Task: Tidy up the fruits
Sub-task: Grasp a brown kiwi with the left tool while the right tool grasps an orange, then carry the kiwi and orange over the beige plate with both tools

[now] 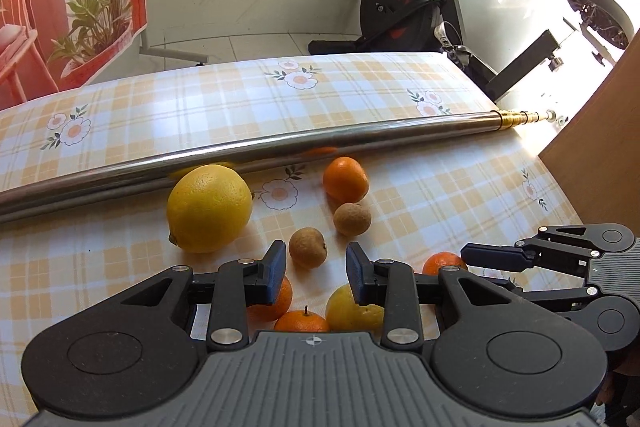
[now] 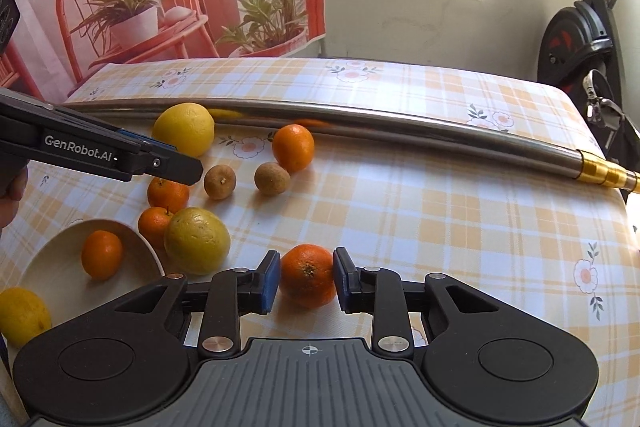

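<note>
Table: my work surface is a table under a yellow-and-white plaid cloth printed with daisies [image 2: 420, 195].
Pole: a long shiny steel tube with a brass-coloured end [image 2: 400, 131] lies across the cloth, beyond the fruit.
Bowl: a shallow cream ceramic bowl [image 2: 52, 267] sits at the near left in my right view, holding one small orange mandarin [image 2: 102, 254]; a yellow lemon [image 2: 22, 315] lies just outside its near rim.
Large fruit: a big yellow lemon [image 1: 209, 207] rests against the tube; a yellow-green citrus [image 2: 197, 241] lies beside the bowl.
Small fruit: two brown rough-skinned round fruits [image 1: 308, 247] lie near the middle; another mandarin [image 1: 345, 179] sits close to the tube.
Right gripper [image 2: 306, 277]: my blue-padded jaws sit on either side of an orange mandarin with a dimpled stem end [image 2: 307, 275], which is on the cloth; the pads look to be touching it.
Left gripper [image 1: 316, 273]: my jaws stand apart and empty, above the fruit cluster, one brown fruit seen between the tips.
</note>
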`<state>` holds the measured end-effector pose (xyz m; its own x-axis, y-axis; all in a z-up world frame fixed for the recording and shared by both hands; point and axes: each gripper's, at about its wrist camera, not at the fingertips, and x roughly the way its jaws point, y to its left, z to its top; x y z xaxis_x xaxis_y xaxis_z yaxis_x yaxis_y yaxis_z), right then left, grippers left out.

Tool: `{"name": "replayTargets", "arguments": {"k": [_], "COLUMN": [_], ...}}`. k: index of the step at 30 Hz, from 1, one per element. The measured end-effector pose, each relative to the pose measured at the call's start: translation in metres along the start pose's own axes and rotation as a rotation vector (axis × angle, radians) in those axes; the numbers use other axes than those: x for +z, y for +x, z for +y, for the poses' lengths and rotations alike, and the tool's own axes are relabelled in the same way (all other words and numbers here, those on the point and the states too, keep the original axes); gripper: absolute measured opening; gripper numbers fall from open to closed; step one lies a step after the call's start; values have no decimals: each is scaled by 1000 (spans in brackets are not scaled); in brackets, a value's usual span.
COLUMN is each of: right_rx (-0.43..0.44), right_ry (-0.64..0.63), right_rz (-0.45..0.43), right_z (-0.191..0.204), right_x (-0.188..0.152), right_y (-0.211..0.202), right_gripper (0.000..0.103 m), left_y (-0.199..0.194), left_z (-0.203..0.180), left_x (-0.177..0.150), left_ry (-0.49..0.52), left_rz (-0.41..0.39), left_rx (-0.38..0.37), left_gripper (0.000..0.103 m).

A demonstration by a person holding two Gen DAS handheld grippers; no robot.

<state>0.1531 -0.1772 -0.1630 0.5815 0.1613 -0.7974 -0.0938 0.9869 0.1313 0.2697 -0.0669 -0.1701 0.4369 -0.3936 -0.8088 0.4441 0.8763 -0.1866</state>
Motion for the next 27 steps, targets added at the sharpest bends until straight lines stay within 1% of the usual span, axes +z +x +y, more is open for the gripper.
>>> {"name": "replayTargets", "arguments": {"k": [6,8,12,14,19,22,27], "right_rx": [28,30,33,34,31,25,7], "right_ry": [47,57,66,67,74,86,106], "right_rz": [-5,-6,-9,-10,-12,-10,-2], "right_z": [-6,-7,-8,-9,-10,-12,-14], "right_x": [-2,-3,-4,-4,-4,-5,-5], "right_y": [-1,-1,-2,-1,-1,0,4], "right_gripper": [29,29,30,30,31,34,36], "left_y": [26,32,42,45,43,37,15], "left_z": [-10,-11,-13,-13,-17,-19,-24], "left_x": [7,8,8,8,5,4,0], "left_ry": [75,83,108,114,150,164,192], "left_rz": [38,55,75,82,62,49,-4], "left_rx": [36,30,53,53,64,70,45], "left_gripper": [35,35,35,28,28,28,28]}}
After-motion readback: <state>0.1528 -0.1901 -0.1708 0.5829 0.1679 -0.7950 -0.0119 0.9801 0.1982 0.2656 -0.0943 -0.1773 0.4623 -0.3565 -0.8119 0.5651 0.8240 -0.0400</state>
